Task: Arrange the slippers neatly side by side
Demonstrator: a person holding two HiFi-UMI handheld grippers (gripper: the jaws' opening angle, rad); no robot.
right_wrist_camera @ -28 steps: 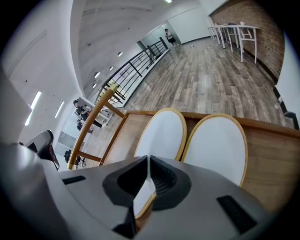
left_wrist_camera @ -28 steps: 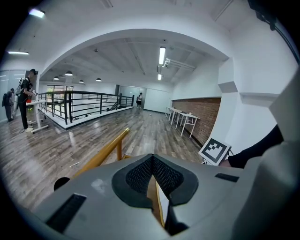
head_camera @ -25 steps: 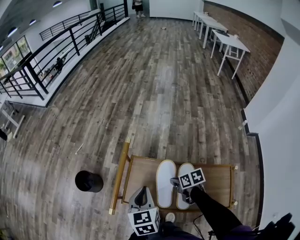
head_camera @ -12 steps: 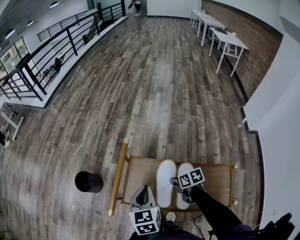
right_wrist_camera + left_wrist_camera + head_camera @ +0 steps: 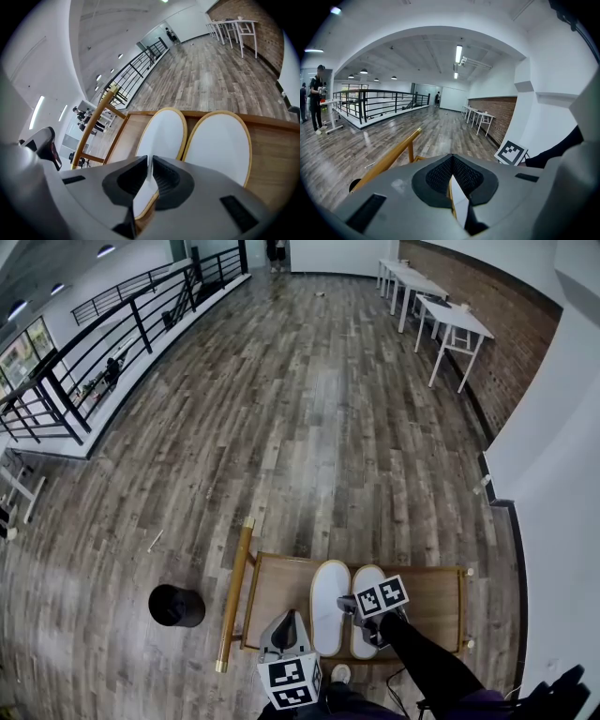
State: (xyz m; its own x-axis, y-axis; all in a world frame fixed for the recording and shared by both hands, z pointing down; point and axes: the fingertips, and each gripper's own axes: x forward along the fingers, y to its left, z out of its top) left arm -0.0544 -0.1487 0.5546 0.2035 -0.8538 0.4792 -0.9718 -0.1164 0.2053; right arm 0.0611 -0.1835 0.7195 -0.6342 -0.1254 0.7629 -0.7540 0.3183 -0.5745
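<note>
Two white slippers with tan rims lie sole-up, side by side and touching, on a wooden cart top (image 5: pixel 436 601). The left slipper (image 5: pixel 330 607) (image 5: pixel 161 133) shows in full. The right slipper (image 5: pixel 369 579) (image 5: pixel 220 140) is partly hidden by my right gripper (image 5: pixel 351 606) (image 5: pixel 150 165). That gripper hovers over the slippers' near ends, shut, with nothing between its jaws. My left gripper (image 5: pixel 284 629) (image 5: pixel 452 161) is also shut and holds nothing. It is at the cart's near edge, left of the slippers.
A golden handle bar (image 5: pixel 234 594) runs along the cart's left side. A black round bin (image 5: pixel 176 605) stands on the wood floor to its left. A white wall (image 5: pixel 562 474) lies close on the right. White tables (image 5: pixel 441 320) and a black railing (image 5: pixel 94 357) are far off.
The head view has shifted slightly. The slippers and both grippers keep their places.
</note>
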